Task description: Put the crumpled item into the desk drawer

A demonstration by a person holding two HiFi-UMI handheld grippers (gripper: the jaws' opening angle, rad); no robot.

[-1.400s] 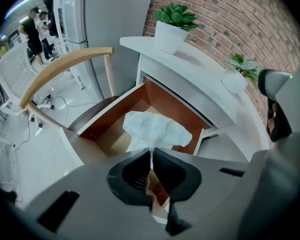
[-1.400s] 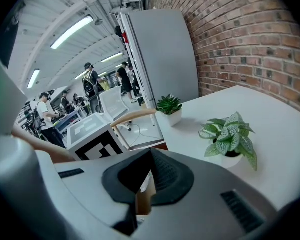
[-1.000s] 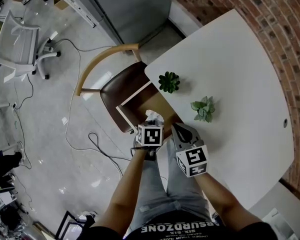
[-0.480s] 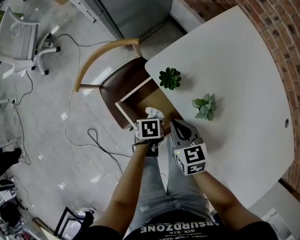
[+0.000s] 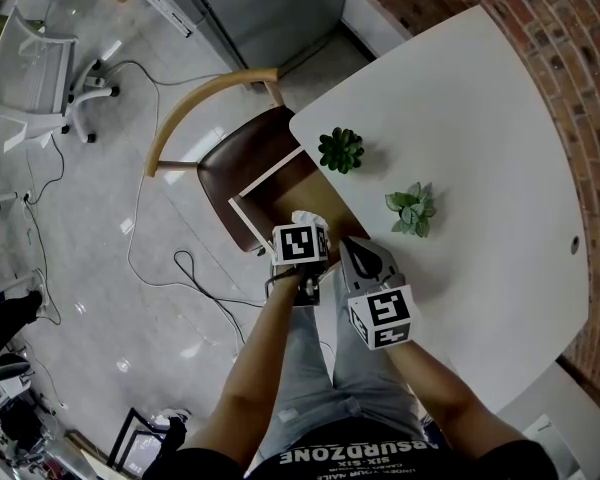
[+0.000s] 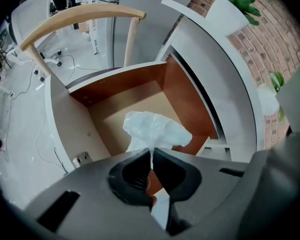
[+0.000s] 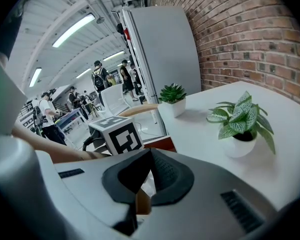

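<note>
A crumpled white item hangs from my left gripper, which is shut on its lower tail. It hangs over the open desk drawer, whose brown bottom shows underneath. In the head view the crumpled item pokes out past the marker cube of the left gripper, above the drawer. My right gripper is just to the right, over the desk's near edge. In its own view the right gripper has its jaws together with nothing between them.
The drawer juts from the white desk over a brown chair with a curved wooden back. Two small potted plants stand on the desk. Cables lie on the floor. A brick wall runs on the right.
My left gripper has rolled and shifted a little further over the drawer, still carrying the crumpled item. The right gripper has kept still.
</note>
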